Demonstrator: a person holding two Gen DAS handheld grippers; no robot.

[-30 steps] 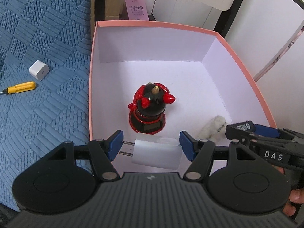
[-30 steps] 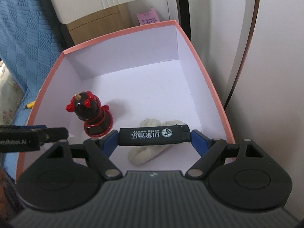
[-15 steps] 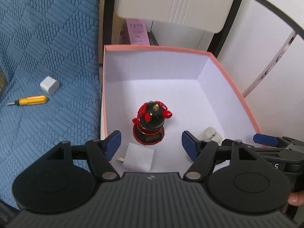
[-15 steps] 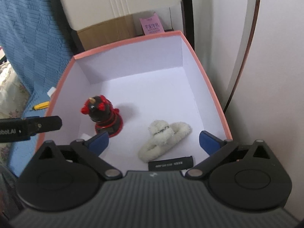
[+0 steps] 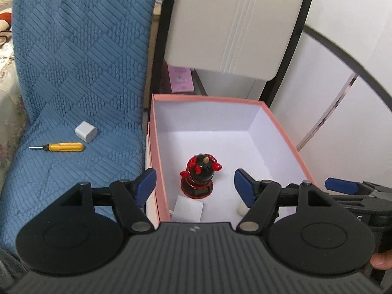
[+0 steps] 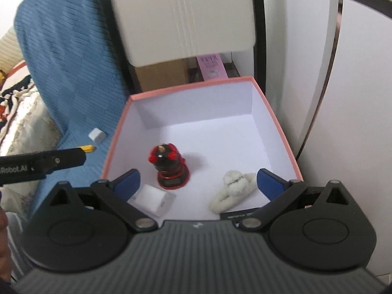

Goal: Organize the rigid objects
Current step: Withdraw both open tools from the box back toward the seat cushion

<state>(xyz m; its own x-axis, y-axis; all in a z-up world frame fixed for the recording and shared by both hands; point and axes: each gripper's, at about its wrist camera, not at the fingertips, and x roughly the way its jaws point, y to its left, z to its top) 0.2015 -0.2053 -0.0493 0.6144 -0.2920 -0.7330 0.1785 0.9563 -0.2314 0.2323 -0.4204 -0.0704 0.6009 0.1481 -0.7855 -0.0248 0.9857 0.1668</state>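
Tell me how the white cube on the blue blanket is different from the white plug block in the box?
The cube lies outside the box, on the blanket beside a yellow screwdriver; the plug block lies inside the box, next to the red-and-black figure. The plug block's metal prongs show in the left view; none show on the cube. Both are white and blocky.

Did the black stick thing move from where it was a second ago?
Yes. The black stick dropped from the right gripper to the box floor beside the fluffy toy.
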